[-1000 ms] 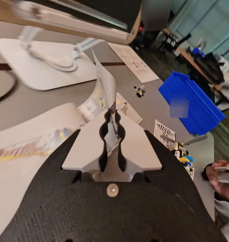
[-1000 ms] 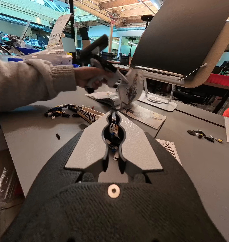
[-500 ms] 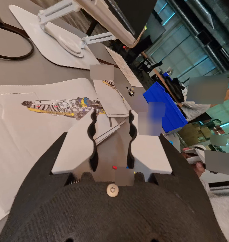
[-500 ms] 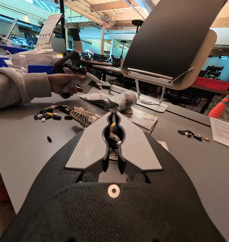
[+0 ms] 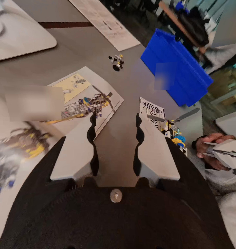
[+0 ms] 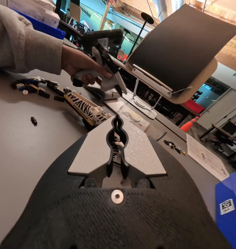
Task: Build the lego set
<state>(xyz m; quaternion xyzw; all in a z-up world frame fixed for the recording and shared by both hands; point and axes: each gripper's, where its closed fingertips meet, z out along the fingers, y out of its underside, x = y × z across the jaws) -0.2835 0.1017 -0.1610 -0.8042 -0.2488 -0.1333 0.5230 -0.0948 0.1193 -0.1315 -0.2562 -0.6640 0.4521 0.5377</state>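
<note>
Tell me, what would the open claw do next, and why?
Probably drop toward the loose pieces to fetch one: the left gripper hangs open and empty above the instruction booklet, while the right gripper is shut on the partly built model.

left gripper [image 5: 115, 118]: jaws spread wide, nothing between them, tilted down over the table
left hand [image 6: 79, 66]: wrapped round the left gripper's grey handle, beige sleeve running back from the wrist
right gripper [image 6: 117, 118]: 2 fingers nearly together, pinched on a small lego assembly, only bits of it peek through the gap
right hand [image 5: 207, 148]: gripping the right gripper's handle, low by the table edge
</note>
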